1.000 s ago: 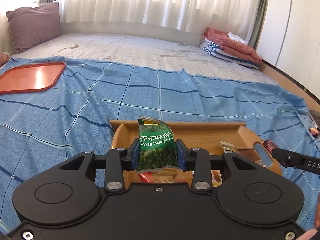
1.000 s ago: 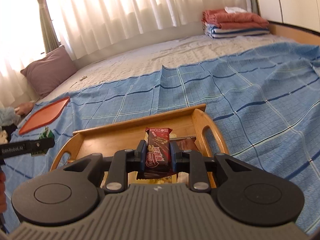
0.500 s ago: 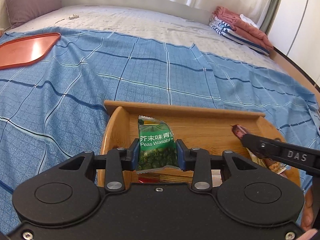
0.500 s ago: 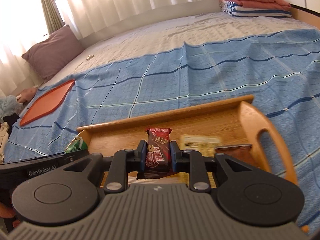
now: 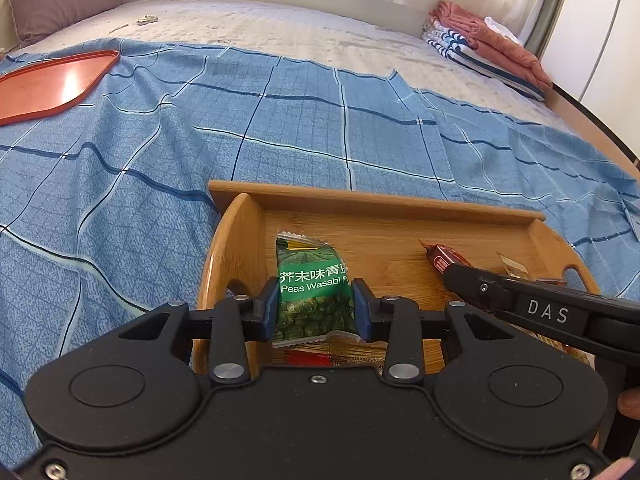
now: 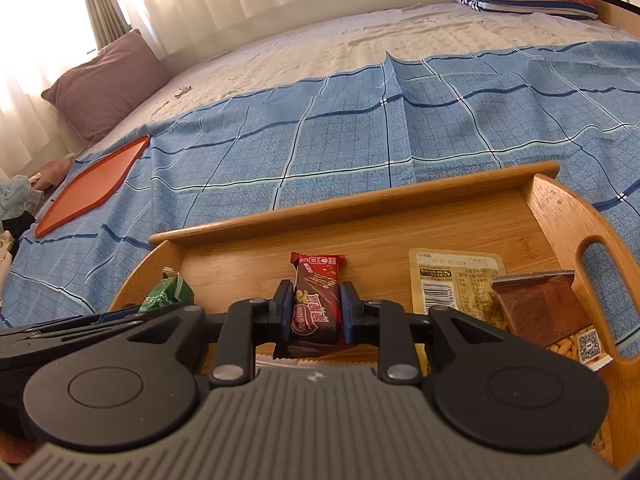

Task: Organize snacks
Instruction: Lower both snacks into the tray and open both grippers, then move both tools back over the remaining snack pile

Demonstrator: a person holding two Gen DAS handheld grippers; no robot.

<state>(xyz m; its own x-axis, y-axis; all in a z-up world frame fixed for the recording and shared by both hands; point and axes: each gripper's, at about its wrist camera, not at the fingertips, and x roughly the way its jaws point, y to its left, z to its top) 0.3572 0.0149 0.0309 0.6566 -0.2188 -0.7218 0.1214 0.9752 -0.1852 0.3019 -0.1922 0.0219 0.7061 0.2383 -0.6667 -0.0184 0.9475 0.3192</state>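
Directly below: my left gripper (image 5: 315, 309), clamped on the green wasabi-pea packet (image 5: 312, 292), overhangs the rectangular wooden tray's (image 5: 376, 200) left end; my right gripper (image 6: 313, 312) clamps the upright red chocolate bar (image 6: 317, 300) mid-tray.

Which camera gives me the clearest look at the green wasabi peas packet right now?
The left wrist view: the wasabi peas packet sits centred between the left gripper's pads, label readable, over the wooden tray. The right wrist view shows only its green top corner behind the left gripper's body.
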